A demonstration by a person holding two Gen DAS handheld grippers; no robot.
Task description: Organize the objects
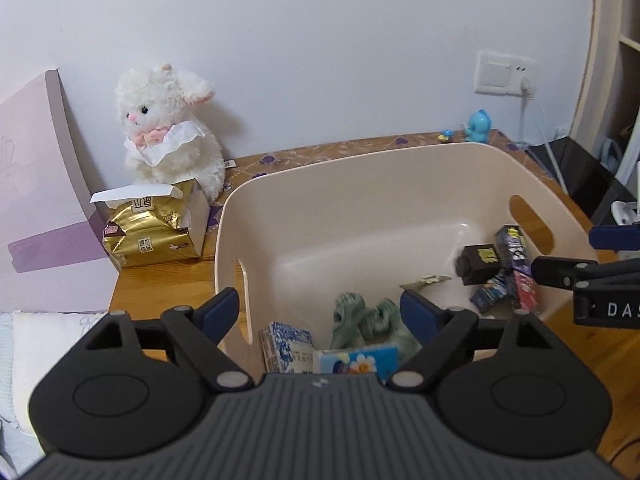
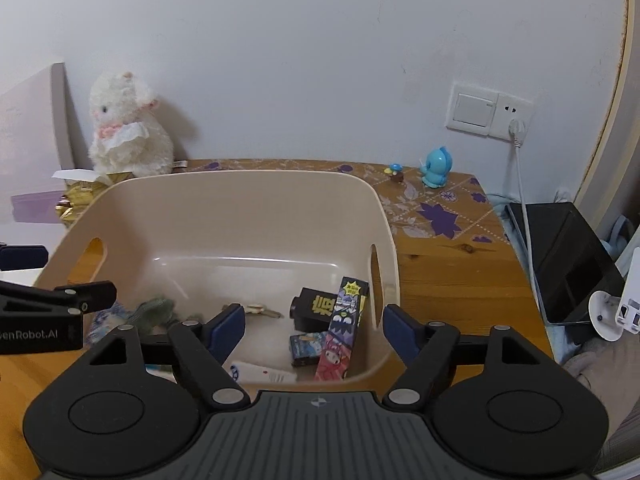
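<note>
Hovering over the near rim of the beige bin [image 1: 304, 184], the left gripper [image 1: 320, 312] has its jaws apart, nothing between them; green cloth [image 1: 360, 320] and two small cartons lie just below at the bin's near-left corner, partly cut off by the gripper body. Further right, the right gripper [image 2: 314, 326], jaws also apart and empty, sits nearer the tall printed box [image 2: 344, 328], whose long axis leans against the bin's right wall. The bin's near floor is hidden.
</note>
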